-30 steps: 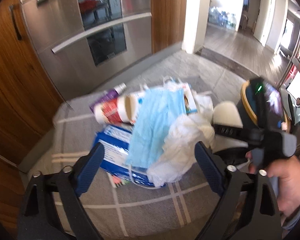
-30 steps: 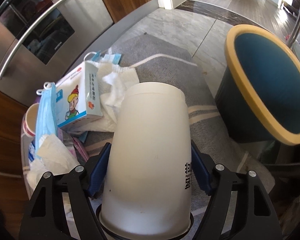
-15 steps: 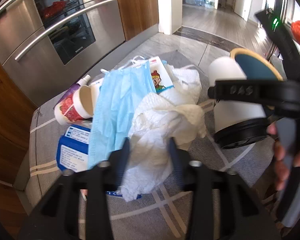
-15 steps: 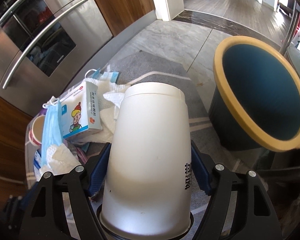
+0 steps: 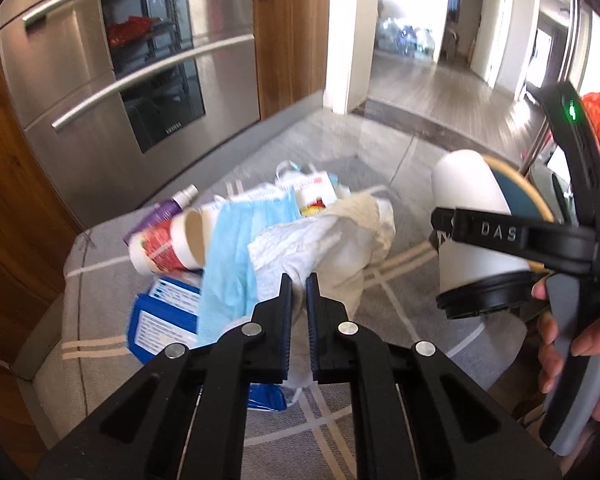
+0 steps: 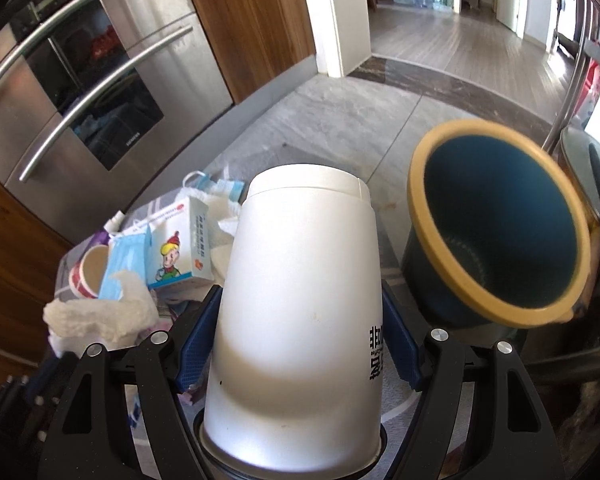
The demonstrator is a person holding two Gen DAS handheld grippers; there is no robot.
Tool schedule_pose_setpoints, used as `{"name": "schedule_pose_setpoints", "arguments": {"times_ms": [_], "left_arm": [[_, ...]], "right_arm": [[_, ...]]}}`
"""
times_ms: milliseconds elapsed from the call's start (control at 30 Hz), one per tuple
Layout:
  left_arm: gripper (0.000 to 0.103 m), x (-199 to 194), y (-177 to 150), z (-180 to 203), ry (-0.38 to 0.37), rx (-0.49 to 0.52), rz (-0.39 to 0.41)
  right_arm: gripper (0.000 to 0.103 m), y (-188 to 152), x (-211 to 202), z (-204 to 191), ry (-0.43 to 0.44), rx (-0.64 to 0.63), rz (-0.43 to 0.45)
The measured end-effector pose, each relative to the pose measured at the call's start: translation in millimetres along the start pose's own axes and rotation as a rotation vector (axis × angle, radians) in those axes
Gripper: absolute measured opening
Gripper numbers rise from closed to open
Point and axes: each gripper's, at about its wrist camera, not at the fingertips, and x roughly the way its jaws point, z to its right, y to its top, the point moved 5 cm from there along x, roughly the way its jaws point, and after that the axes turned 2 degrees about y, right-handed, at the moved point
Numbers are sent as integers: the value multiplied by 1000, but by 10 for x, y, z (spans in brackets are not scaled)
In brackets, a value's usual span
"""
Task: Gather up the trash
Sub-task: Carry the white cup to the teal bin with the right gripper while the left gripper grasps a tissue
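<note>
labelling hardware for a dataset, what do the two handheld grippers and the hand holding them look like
The left gripper has black angular linkage arms with silver rivets and ribbed dark blue fingers. The right gripper matches: black arms, silver rivets, blue ribbed pads. From the left wrist view, its body shows white "DAS" lettering, a lit green LED, and a grey handle held by a bare hand. No cables visible.

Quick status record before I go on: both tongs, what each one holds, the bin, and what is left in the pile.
left tongs: shut on the white tissue
right tongs: shut on the white cup, base pointing away
bin: blue with yellow rim, right of the cup, looks empty
pile on mat: blue face mask, red paper cup on its side, cartoon medicine box, blue packet
background: steel oven
</note>
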Motion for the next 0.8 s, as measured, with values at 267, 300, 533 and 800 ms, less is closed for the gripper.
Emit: {"name": "schedule_pose_setpoints", "arguments": {"times_ms": [267,300,533,800], "left_arm": [[7,-458,237,-95,0,-24,142],[7,-497,268,-83,3,-15,158],[7,-637,516,264,-26,54,248],[7,-334,765,978,-203,85,215]], "right_arm": [[75,199,-420,47,49,5,100],[75,247,-486,85,57,15,114],[75,705,-805,656,18,76,204],[75,971,-745,1321,-72,91,208]]}}
